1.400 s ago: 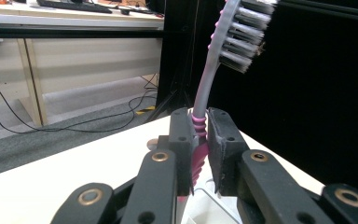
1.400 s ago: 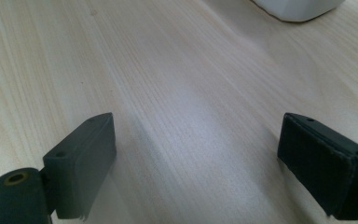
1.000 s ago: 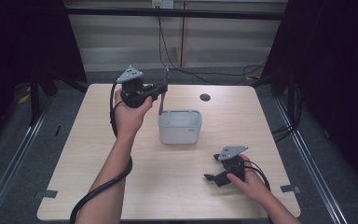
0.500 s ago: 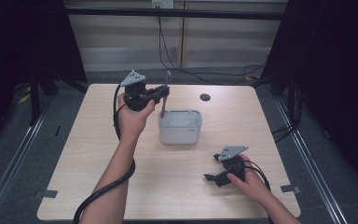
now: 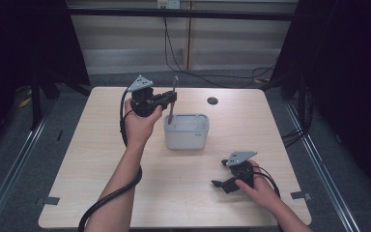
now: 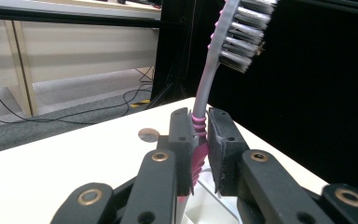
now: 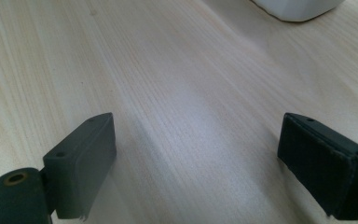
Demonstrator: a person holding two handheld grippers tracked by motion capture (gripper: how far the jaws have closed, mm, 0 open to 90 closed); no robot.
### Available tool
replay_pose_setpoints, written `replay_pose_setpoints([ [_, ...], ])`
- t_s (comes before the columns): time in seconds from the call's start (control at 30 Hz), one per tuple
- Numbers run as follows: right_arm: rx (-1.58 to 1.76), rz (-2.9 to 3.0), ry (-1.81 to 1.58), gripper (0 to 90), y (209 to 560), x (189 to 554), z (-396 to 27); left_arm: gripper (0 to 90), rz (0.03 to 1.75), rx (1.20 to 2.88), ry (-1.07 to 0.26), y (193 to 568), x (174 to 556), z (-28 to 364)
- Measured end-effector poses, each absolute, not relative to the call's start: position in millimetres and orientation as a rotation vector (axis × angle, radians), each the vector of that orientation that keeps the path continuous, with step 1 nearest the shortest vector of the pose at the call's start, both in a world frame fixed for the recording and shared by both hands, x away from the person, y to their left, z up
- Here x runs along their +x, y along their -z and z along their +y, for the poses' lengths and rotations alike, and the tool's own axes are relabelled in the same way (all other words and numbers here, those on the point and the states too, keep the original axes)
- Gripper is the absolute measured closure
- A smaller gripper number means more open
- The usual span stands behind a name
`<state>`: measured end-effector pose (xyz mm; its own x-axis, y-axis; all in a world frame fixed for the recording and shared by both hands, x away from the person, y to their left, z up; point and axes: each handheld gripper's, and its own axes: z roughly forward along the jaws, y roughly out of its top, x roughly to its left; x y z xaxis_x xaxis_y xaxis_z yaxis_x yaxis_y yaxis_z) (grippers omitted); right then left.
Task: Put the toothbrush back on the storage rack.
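Your left gripper (image 5: 173, 99) is clamped on the toothbrush (image 5: 173, 96), with both jaws pressed against the ribbed pink section of the handle, as the left gripper view confirms (image 6: 199, 140). The toothbrush stands nearly upright: its long axis runs close to vertical, bristle head at the top and handle end pointing down at the left rear corner of the white container (image 5: 186, 131). The lower tip sits at or just above the container rim; whether it touches cannot be told. The coming move turns on this relation: the container opening lies directly below the held toothbrush and slightly toward the right, so a downward placement needs the axis kept upright and the tip inside the rim. Your right gripper (image 5: 221, 184) rests low on the surface (image 5: 77, 159), well apart from the container, jaws spread wide with nothing between them. The left hand is the nearer 1.
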<state>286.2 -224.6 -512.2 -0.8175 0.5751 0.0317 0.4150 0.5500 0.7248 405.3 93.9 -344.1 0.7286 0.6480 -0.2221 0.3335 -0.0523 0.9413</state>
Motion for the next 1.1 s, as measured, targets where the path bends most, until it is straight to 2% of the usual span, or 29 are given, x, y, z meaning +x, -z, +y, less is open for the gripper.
replay_pose_setpoints([
  [1.1,0.836,2.576,-1.12,10.8,512.1,286.0,-224.6,80.4,0.835,1.647,-0.286,372.3,404.7,93.3],
])
